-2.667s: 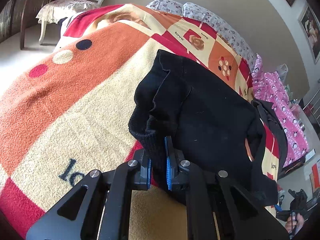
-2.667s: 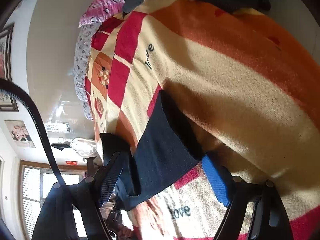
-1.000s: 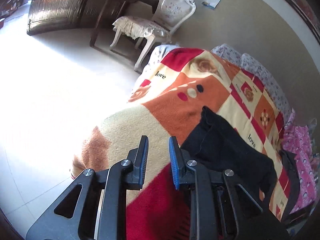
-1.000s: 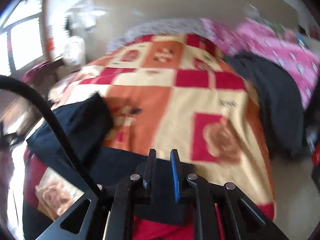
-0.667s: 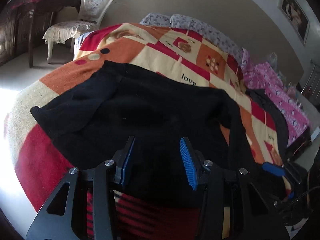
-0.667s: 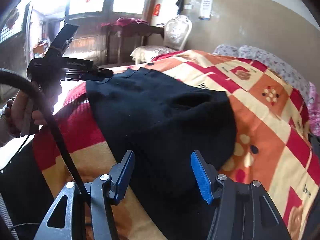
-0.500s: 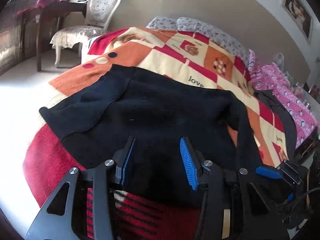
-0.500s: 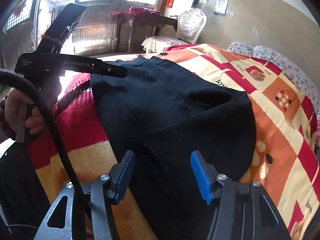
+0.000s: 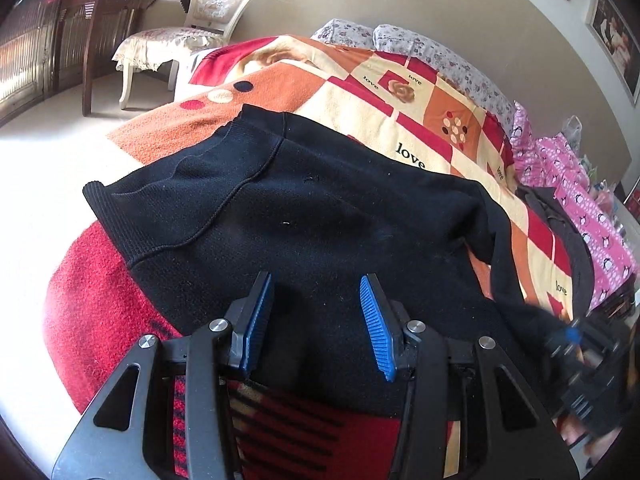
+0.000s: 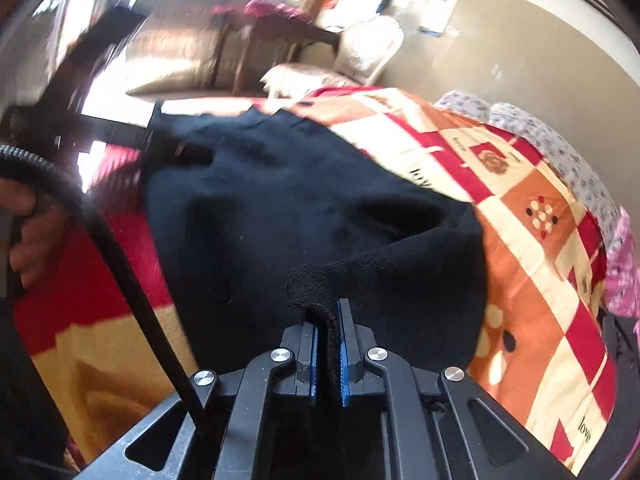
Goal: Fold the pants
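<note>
The black pants [image 9: 312, 216] lie spread across the near end of a bed with a red, orange and cream blanket [image 9: 404, 112]. My left gripper [image 9: 318, 322] is open, its blue pads just above the near edge of the fabric. My right gripper [image 10: 328, 344] is shut on a bunched edge of the black pants [image 10: 312, 216], and the cloth rises into a fold in front of it. The right gripper also shows blurred at the lower right of the left wrist view [image 9: 580, 352]. The left gripper shows blurred at the upper left of the right wrist view [image 10: 112, 132].
A white carved chair [image 9: 192, 40] and a dark wooden table [image 9: 100, 4] stand on the floor left of the bed. Floral pillows [image 9: 432, 52] lie at the head. A dark garment [image 9: 568, 224] and pink bedding [image 9: 592, 208] lie at the bed's right side.
My right gripper has closed on an edge of the pants; it was open half a second ago. My left gripper stays open and has moved slightly closer over the fabric.
</note>
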`<state>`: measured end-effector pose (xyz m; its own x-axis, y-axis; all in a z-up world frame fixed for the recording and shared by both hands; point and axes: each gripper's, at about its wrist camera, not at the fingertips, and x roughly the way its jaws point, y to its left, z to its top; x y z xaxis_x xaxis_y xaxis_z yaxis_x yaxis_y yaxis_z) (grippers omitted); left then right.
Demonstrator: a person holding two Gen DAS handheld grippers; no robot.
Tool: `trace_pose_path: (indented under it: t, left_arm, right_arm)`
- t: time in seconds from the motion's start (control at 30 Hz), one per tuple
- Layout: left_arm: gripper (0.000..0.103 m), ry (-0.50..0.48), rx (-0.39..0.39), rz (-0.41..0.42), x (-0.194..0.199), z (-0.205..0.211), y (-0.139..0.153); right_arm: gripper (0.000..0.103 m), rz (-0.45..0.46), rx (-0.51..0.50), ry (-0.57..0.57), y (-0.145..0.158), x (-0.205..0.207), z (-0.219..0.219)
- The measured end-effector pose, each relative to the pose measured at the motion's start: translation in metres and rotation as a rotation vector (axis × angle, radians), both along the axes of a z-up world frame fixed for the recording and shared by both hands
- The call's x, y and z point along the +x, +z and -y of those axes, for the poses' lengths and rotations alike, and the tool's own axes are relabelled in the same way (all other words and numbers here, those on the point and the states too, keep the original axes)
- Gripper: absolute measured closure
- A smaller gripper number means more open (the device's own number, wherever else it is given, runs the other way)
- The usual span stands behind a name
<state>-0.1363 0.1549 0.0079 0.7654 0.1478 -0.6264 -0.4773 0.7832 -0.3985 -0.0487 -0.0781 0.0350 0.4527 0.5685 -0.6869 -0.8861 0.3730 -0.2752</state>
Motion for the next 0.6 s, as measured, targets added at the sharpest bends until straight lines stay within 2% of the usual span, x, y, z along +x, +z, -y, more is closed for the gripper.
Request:
trace_pose_path:
  t: [0.1, 0.2, 0.37, 0.43, 0.5, 0.6]
  left_arm:
    - [0.059, 0.002, 0.010, -0.007, 0.000, 0.000, 0.000]
    - [0.059, 0.004, 0.019, -0.017, 0.002, 0.001, -0.001]
    - [0.059, 0.009, 0.026, -0.024, 0.004, 0.002, -0.002]
    - [0.059, 0.008, 0.027, -0.026, 0.004, 0.002, -0.002]
    - [0.059, 0.008, 0.026, -0.024, 0.004, 0.003, -0.002]
    - [0.059, 0.008, 0.027, -0.025, 0.004, 0.003, -0.002]
  right_arm:
    - [0.096, -0.128, 0.149, -0.114, 0.040, 0.038, 0.025]
    - [0.096, -0.256, 0.335, -0.230, 0.097, 0.085, 0.061]
    - [0.096, -0.374, 0.554, -0.337, 0.182, 0.127, 0.110]
    - [0.096, -0.446, 0.621, -0.349, 0.202, 0.137, 0.124]
    - [0.096, -0.539, 0.690, -0.349, 0.210, 0.144, 0.132]
    - [0.096, -0.665, 0.775, -0.376, 0.200, 0.158, 0.143]
